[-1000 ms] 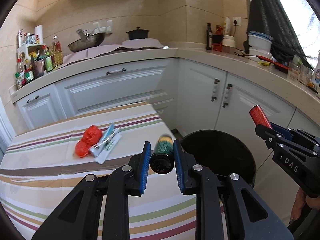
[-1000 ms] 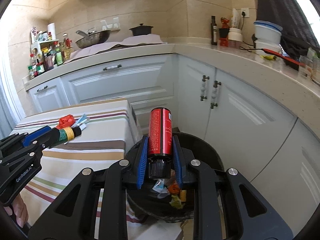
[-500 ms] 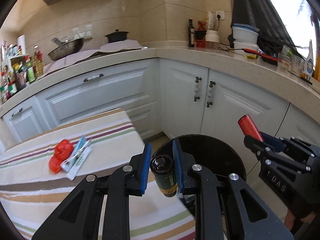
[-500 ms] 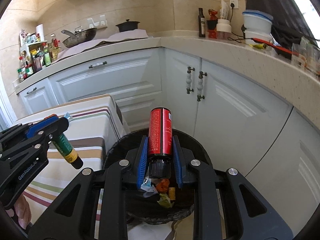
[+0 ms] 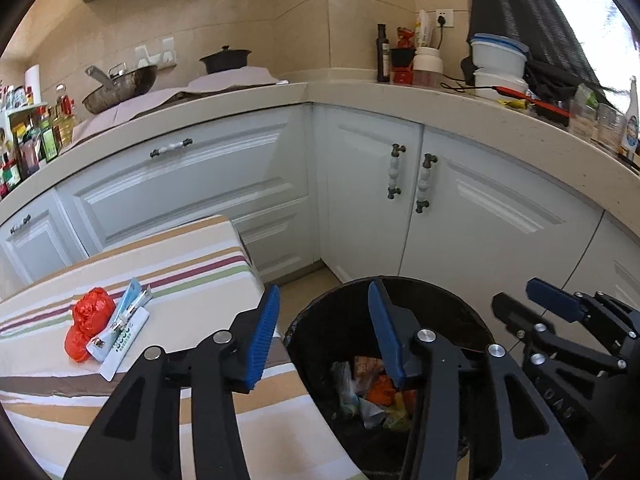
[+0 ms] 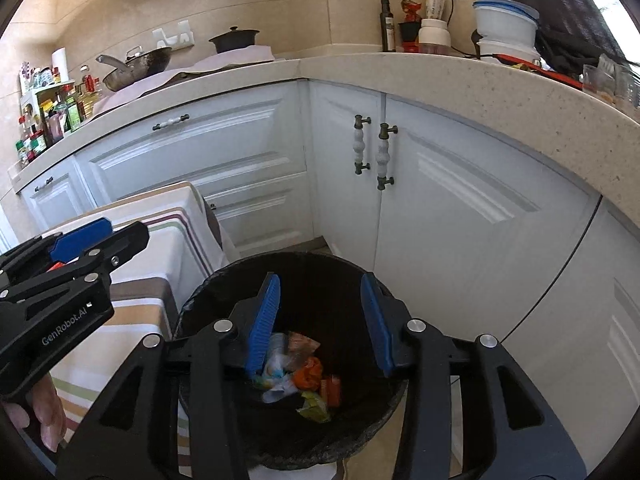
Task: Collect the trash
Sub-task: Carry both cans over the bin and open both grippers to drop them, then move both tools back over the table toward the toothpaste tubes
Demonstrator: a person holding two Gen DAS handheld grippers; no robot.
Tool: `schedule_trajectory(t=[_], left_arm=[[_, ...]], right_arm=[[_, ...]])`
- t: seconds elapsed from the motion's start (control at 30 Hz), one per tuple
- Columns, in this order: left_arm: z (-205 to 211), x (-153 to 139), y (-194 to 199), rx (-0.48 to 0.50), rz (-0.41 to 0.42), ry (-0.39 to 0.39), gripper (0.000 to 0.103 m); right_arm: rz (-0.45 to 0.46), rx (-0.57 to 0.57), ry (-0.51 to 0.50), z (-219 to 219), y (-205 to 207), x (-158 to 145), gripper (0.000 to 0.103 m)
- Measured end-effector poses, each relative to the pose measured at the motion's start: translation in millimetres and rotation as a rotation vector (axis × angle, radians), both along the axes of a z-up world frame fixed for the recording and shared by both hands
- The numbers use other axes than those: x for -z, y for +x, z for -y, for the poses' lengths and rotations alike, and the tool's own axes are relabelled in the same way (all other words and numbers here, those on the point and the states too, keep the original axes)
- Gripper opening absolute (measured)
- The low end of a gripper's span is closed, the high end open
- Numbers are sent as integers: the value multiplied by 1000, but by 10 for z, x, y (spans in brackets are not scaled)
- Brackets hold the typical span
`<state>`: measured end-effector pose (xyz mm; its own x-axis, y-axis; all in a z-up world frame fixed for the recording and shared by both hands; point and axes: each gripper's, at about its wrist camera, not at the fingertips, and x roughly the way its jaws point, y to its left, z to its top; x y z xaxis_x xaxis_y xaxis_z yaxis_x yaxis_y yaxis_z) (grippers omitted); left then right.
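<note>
Trash lies at the bottom of the black bin (image 6: 224,300): crumpled wrappers (image 6: 298,372), orange, white and yellow-green, heaped together in the middle. We hold both claws over its mouth. Our right claw (image 6: 320,320) hangs above the centre of the bin, its blue pads (image 6: 264,320) apart and the jaws opening, with nothing between them (only the wrappers far below show through the gap). Our left claw (image 5: 324,336) sits over the bin's (image 5: 460,312) near-left rim, beside the table edge; its jaws are opening too, and no thing is caught between its pads (image 5: 262,340).

From the left wrist view, the right claw (image 5: 532,312) shows at the right edge, over the far side of the bin. From the right wrist view, the left claw (image 6: 108,240) shows at the left, above the striped cloth, with fingers (image 6: 44,416) of the hand wrapped round its grip at the bottom corner.

More trash waits on the table (image 5: 192,264), well apart from the bin: a red crumpled bag (image 5: 86,326) touching a white and blue tube wrapper (image 5: 124,332), both resting on the striped cloth near the table's left side.

Behind stand white cabinets (image 6: 460,220) under a pale counter (image 6: 500,92), with a wok (image 5: 120,88) and a dark pot (image 5: 226,60) on the far stretch.
</note>
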<state>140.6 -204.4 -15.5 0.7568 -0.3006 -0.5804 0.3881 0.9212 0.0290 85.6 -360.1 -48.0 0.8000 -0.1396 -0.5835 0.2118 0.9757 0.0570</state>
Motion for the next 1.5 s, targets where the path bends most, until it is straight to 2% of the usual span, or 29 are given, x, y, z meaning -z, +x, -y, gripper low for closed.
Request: schedule_trajectory(t=[0.33,0.57,0.97,1.17,1.5], left_arm=[[-255,18,-38,-56,-18,-1,50],[-720,24,-123,-149,-24,14,50],[-1839,-11,-244,-394,23,70,55],[-2393,29,-268,-508,15,63,56],[-3069,103,-323,-628,-1,56,56]], right_arm=[[-2,-8,9,-59,35,-11,42],[-2,-62,21,-350,111,-31,43],[-43,-289,34,-1453,474,8,44],[-80,-388,36,-2022,673,53,44],[-157,-467,12,-2731,935,233,45]])
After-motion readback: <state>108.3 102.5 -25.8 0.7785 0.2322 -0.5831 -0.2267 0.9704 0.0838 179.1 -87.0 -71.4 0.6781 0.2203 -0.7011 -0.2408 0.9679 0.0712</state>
